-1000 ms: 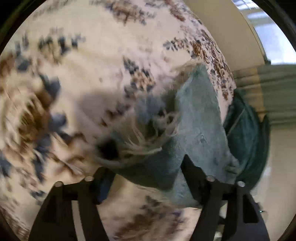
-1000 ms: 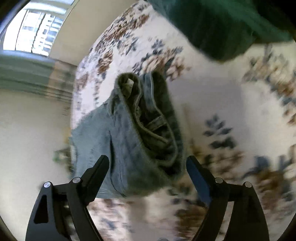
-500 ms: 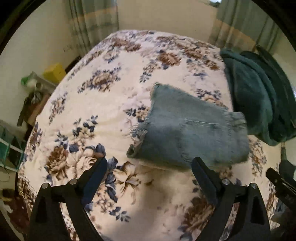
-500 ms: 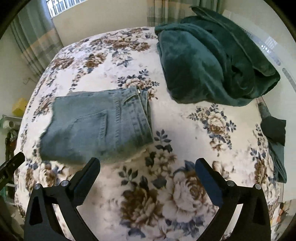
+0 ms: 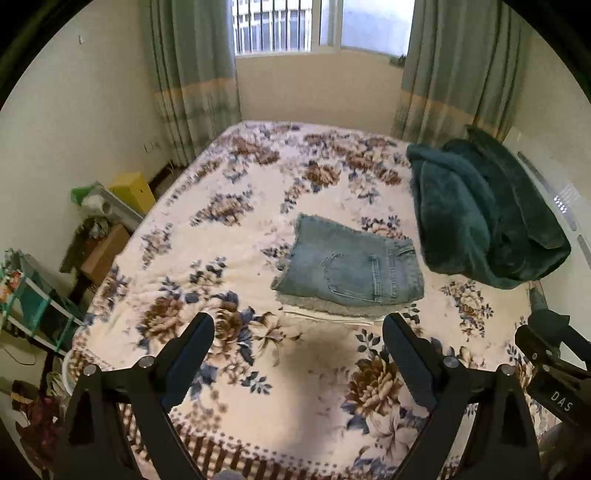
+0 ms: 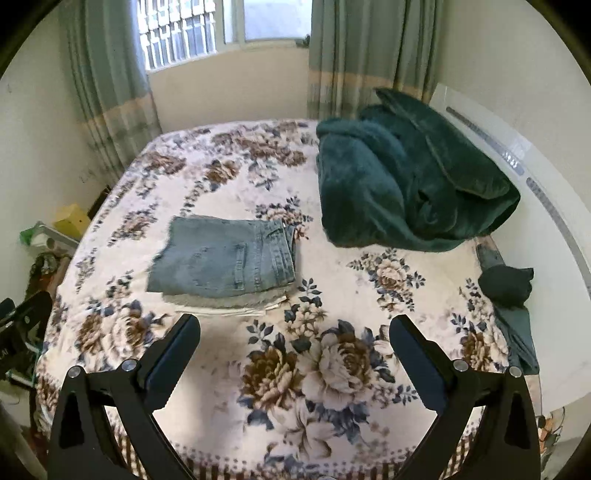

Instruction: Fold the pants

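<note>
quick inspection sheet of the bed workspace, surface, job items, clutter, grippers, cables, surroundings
Surface: floral bedspread covering the bed, lying flat.
Job's things: jeans folded into a compact rectangle, back pocket up, lying on a stack of paler folded clothes.
Clutter: dark green blanket heaped beside the jeans, apart from them; small dark garment at the bed's right edge.
Grippers: left gripper open, empty, short of the jeans; right gripper open, empty.
Cables: thin cord on the floor left of the bed.
Surroundings: window, green curtains, yellow box, teal shelf.
</note>
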The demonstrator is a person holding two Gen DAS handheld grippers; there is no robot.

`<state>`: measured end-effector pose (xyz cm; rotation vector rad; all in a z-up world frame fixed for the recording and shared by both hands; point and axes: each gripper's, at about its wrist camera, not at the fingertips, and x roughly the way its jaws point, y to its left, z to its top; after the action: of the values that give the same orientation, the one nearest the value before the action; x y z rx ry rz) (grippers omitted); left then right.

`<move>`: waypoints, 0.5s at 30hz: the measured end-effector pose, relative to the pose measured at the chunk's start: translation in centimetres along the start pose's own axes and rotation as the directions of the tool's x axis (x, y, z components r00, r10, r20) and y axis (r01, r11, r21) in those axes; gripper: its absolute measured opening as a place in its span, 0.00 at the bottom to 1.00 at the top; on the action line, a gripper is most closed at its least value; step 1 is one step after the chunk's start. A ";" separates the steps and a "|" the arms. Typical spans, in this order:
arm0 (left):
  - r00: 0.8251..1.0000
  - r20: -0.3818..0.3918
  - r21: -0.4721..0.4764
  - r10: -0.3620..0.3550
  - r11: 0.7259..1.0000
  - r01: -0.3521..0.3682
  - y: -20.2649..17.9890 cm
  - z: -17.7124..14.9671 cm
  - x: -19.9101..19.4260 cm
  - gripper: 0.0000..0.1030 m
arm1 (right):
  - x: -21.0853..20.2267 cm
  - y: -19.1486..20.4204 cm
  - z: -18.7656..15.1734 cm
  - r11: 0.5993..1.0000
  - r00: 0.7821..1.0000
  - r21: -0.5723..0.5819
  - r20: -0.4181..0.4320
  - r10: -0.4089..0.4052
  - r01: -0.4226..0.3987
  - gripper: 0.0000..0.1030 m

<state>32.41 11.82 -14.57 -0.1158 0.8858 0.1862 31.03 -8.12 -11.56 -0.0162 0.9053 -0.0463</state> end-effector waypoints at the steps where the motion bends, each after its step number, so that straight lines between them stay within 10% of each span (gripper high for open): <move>1: 1.000 0.019 0.004 0.004 1.000 -0.004 0.1 -0.4 -1.8 0.90 | -2.2 -0.2 -0.6 1.000 1.000 -0.006 0.020 0.004 -0.004 1.00; 15: 0.985 0.172 0.031 -0.006 1.000 0.001 1.9 -5.1 -16.3 0.90 | -21.8 0.0 -6.3 0.996 0.985 -0.079 0.167 0.047 -0.034 1.00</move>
<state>18.09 10.90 -5.07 -0.0709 0.7162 0.1765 12.63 -7.05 1.65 -0.0716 0.7371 0.0270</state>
